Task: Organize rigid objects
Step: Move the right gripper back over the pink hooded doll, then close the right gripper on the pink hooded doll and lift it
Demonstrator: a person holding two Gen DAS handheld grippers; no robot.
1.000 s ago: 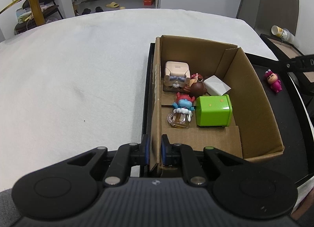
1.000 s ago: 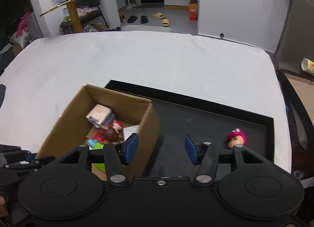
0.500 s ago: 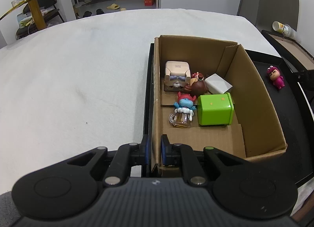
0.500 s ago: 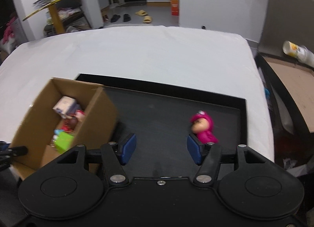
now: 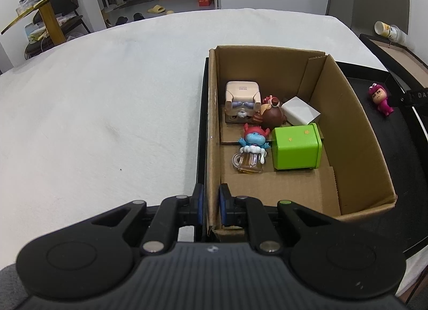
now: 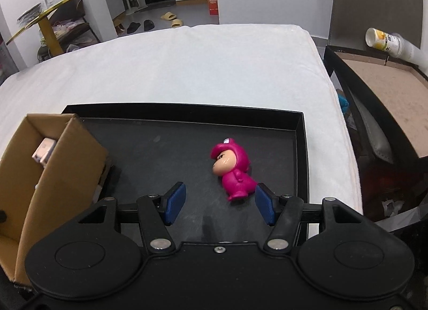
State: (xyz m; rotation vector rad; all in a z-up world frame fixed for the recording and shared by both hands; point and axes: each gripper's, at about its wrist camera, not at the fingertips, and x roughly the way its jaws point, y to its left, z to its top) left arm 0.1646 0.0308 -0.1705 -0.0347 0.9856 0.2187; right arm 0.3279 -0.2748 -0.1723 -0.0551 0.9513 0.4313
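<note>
Risking a knock to the pink figurine (image 6: 235, 169) — right gripper (image 6: 219, 203) spread, nothing between; left gripper (image 5: 210, 204) clamped on cardboard box (image 5: 211, 122) wall.

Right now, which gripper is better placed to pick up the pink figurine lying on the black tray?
Right. The right gripper is open just short of the pink figurine, while the left gripper is shut on the cardboard box wall, steadying it.
</note>
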